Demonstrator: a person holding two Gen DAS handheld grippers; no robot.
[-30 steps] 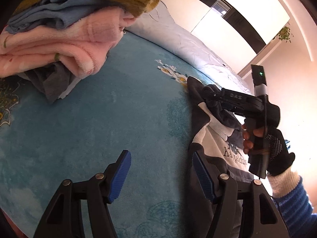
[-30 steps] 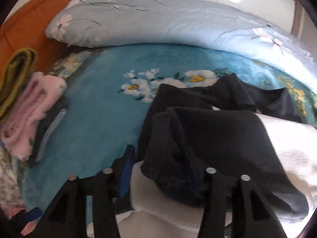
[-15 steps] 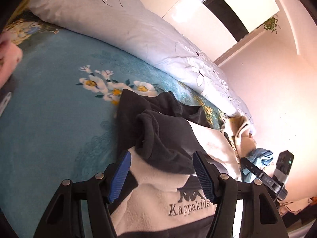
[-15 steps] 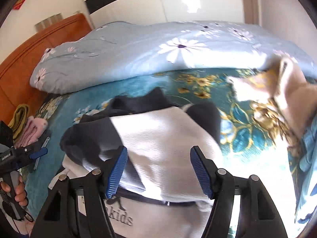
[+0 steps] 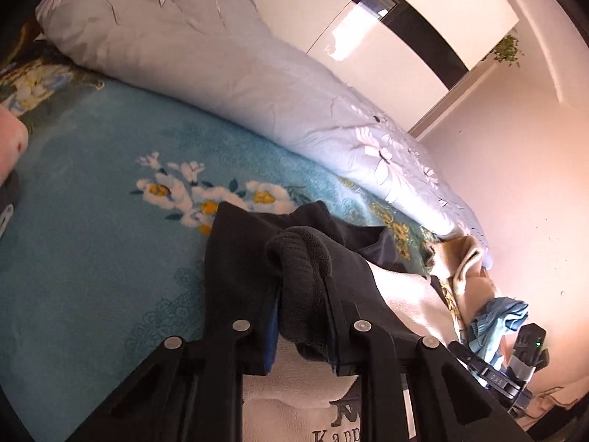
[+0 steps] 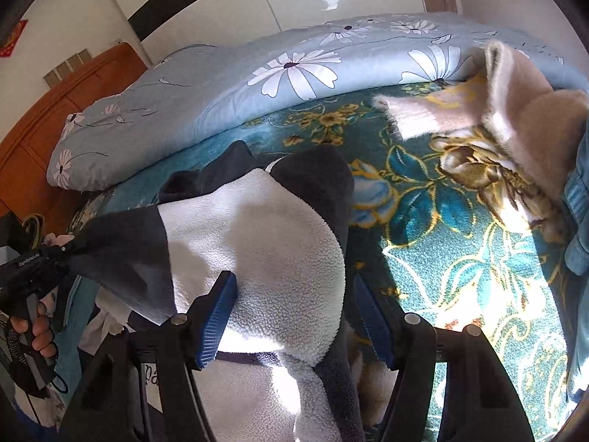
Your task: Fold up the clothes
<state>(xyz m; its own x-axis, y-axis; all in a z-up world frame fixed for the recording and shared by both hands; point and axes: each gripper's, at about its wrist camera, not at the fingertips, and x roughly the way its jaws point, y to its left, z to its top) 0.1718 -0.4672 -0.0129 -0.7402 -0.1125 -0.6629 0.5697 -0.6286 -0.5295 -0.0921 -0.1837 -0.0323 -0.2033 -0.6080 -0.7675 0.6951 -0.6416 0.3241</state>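
Now the left gripper (image 5: 303, 316) is closing on the dark sleeve (image 5: 305, 276) of the fleece top (image 6: 265, 243). The right gripper (image 6: 294, 316) stands open over the top's white part, on the blue blanket (image 5: 92, 243). Behind lies a flowered quilt (image 6: 294, 66).

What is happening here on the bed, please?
A person is folding a dark grey and white fleece top on a teal flowered blanket. The left hand-held gripper is closing on the top's dark sleeve cuff, which sits between its pads. The right hand-held gripper is open, its pads on either side of the white fleece without pinching it. A beige garment lies unfolded nearby.
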